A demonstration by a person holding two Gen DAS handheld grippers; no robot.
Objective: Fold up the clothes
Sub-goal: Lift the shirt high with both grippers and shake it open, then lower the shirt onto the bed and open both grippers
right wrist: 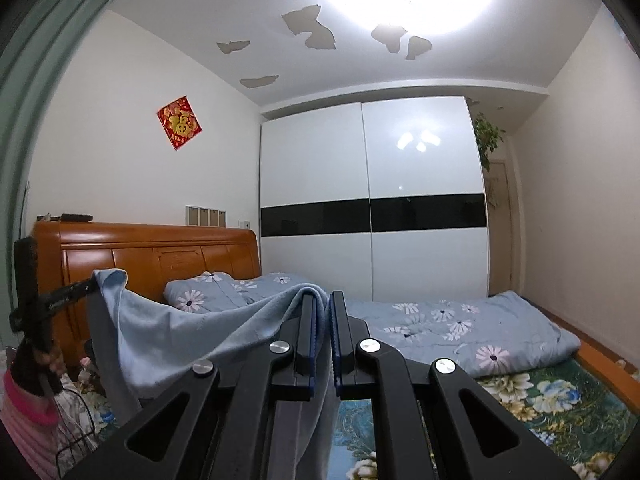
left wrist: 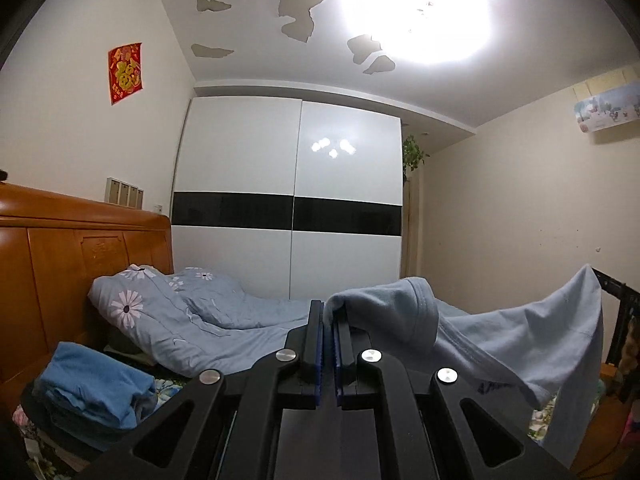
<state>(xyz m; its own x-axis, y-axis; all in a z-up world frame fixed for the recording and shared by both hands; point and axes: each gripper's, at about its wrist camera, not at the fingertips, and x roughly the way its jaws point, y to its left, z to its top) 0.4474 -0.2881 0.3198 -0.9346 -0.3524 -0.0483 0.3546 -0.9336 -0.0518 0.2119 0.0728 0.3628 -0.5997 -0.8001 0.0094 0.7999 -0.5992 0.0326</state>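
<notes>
The left claw (left wrist: 329, 322) is clenched on one edge of a pale blue garment (left wrist: 520, 340), with the cloth pinched between its blue-lined fingers (left wrist: 318, 344) and bunched over the top of them. The right claw (right wrist: 323, 312) is clenched on another edge of the same garment (right wrist: 180, 332), which drapes over its left finger and hangs in a slack sag between the two claws.

The garment is held up in the air above the bed (right wrist: 560, 396), not lying on it. In the left wrist view its far corner rises to the other claw (left wrist: 612, 292) at the right edge of the picture; in the right wrist view its far corner goes to the other claw (right wrist: 76, 290) at the left. A ribbed band, possibly a neckline or a cuff, curls over the cloth just beside the left claw, though the fisheye bend makes that hard to settle.

Taking the bed as landmark: a light blue quilt with white daisies (right wrist: 460, 328) lies along it, its floral sheet showing bare near the foot. A folded blue garment (left wrist: 96, 392) sits at the bed's near left corner, below the wooden headboard (left wrist: 60, 248). Behind the bed stands a white wardrobe with a black band (left wrist: 288, 208). A red paper decoration (left wrist: 125, 73) hangs on the wall above the headboard.
</notes>
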